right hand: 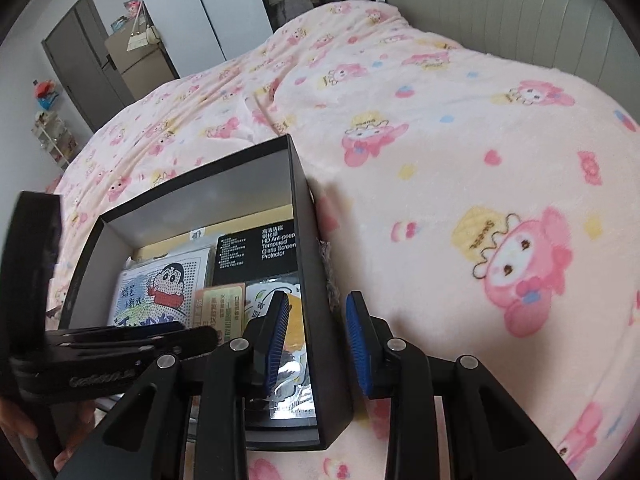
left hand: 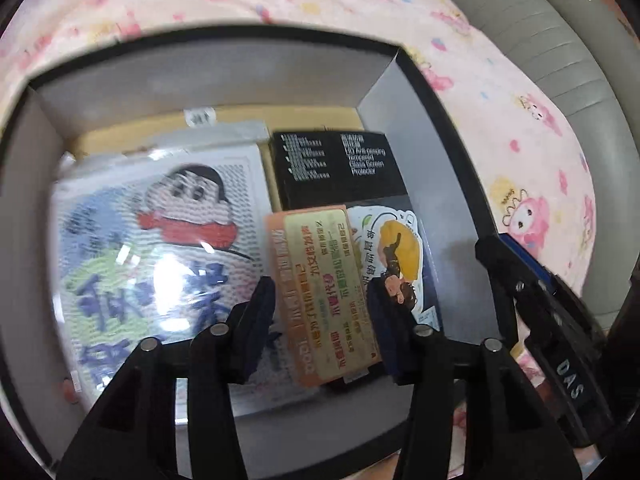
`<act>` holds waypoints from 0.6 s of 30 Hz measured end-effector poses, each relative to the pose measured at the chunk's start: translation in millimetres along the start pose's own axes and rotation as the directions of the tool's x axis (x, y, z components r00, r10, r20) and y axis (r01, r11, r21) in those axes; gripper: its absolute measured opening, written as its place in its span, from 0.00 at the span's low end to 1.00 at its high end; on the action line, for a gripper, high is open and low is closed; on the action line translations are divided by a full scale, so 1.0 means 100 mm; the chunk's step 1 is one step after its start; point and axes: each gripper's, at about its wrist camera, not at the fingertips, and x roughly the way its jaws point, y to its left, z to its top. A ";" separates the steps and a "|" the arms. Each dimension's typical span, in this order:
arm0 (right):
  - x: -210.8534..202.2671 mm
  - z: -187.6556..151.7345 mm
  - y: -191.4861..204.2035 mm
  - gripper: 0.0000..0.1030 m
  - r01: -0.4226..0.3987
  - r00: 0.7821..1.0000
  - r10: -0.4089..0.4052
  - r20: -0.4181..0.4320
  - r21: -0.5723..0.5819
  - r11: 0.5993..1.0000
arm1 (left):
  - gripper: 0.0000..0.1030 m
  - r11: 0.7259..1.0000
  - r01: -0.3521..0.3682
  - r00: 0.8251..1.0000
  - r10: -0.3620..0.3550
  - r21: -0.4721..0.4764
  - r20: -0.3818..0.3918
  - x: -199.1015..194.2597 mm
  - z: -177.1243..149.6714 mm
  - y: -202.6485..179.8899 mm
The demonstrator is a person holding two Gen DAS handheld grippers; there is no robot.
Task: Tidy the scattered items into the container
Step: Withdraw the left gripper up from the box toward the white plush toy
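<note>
Card (left hand: 324, 292) thin, stiff, light, slick; edge grip suits. Left tongs (left hand: 322, 320) spread, card loose between. Right tongs (right hand: 318, 344) part-open astride box (right hand: 308, 240) wall, unpinched.

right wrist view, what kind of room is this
Most likely a bedroom: a bed under a pink cartoon blanket, a padded headboard, and a door beyond.

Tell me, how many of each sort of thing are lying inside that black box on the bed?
Cartoon bead-picture packs: 1
Black screen protector boxes: 1
Orange-and-gold cards: 1
Sticker packets with a yellow figure: 1
Total: 4 visible in the black box; the tan layer under them could be more, which I cannot tell.
</note>
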 end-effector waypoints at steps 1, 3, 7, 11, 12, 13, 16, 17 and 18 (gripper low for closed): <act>-0.02 0.00 0.01 0.26 0.010 1.000 -0.010 0.007 0.000 1.000 | 0.54 0.999 -0.031 0.999 0.031 0.019 0.035 -0.07 -0.05 -0.04; -0.13 0.00 0.04 0.36 0.041 0.998 -0.042 0.044 0.013 0.999 | 0.54 0.993 -0.095 0.989 0.087 0.063 0.124 -0.28 -0.18 -0.14; -0.45 -0.01 0.17 0.55 0.050 0.989 -0.052 0.138 0.013 0.999 | 0.60 0.984 -0.149 0.965 0.122 0.101 0.231 -0.73 -0.06 -0.15; -0.79 -0.13 0.40 0.56 0.034 0.982 -0.027 0.186 -0.038 0.999 | 0.66 0.978 -0.182 0.946 0.146 0.102 0.289 -1.15 -0.04 -0.12; -0.85 -0.17 0.45 0.56 0.029 0.982 -0.020 0.186 -0.048 0.998 | 0.66 0.978 -0.184 0.942 0.147 0.097 0.301 -1.24 -0.11 -0.10; -0.91 -0.22 0.50 0.56 0.010 0.983 0.001 0.184 -0.060 0.998 | 0.66 0.980 -0.179 0.940 0.142 0.091 0.311 -1.39 -0.22 -0.08; -1.09 -0.38 0.65 0.56 -0.054 0.982 0.069 0.177 -0.090 0.995 | 0.66 0.986 -0.146 0.937 0.111 0.081 0.331 -1.71 -0.51 0.04; -1.15 -0.45 0.72 0.56 -0.071 0.980 0.089 0.177 -0.104 0.992 | 0.66 0.987 -0.142 0.935 0.108 0.079 0.337 -1.77 -0.61 0.09; -1.18 -0.50 0.77 0.56 -0.085 0.979 0.104 0.177 -0.114 0.990 | 0.66 0.987 -0.142 0.932 0.107 0.076 0.346 -1.83 -0.72 0.15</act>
